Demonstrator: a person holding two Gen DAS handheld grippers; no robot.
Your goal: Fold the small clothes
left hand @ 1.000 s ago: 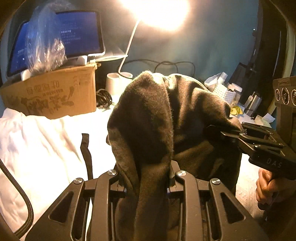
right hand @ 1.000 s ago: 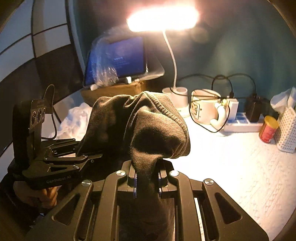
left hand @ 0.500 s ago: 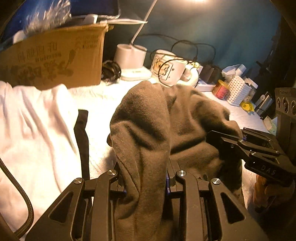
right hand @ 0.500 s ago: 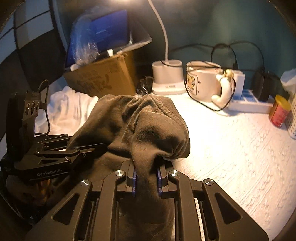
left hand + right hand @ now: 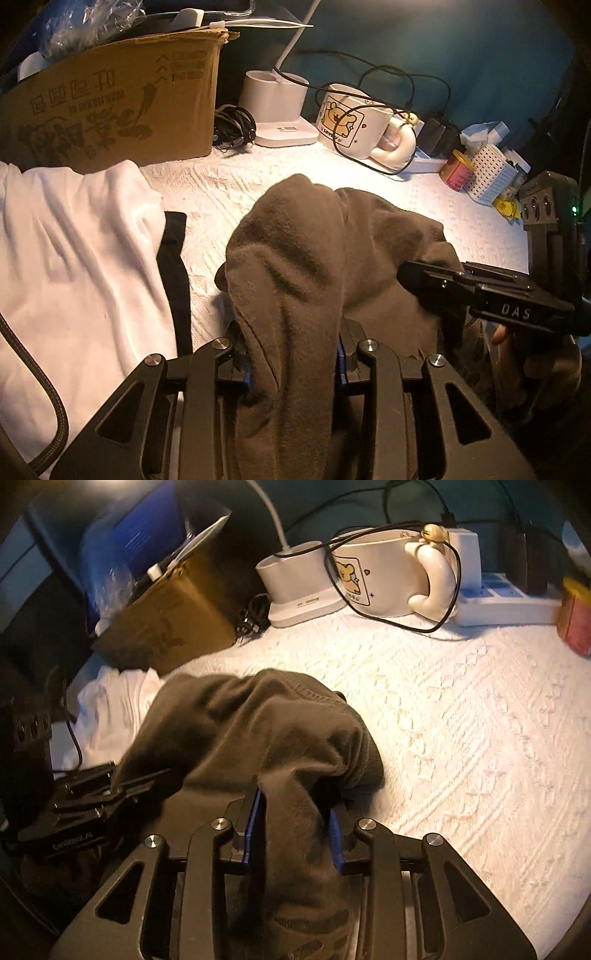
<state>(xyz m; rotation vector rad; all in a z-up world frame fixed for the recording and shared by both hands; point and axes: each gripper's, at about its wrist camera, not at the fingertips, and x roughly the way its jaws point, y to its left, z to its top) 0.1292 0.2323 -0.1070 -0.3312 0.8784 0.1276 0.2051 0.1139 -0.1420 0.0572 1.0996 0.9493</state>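
**Brown garment between both grippers**

A white cloth (image 5: 77, 258) lies at the left on the table (image 5: 461, 221); the brown garment (image 5: 314, 258) bunches mid-table; the left gripper (image 5: 291, 365) is opening, fabric still filling its jaws; the right gripper (image 5: 295, 830) is opening too, a gap beside the fold between its pads.

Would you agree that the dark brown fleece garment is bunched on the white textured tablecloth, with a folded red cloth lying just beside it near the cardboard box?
Not quite: the cloth beside the dark brown fleece garment is white, not red, as the left wrist view shows. The rest holds: the garment is bunched on the white textured tablecloth, near the cardboard box.
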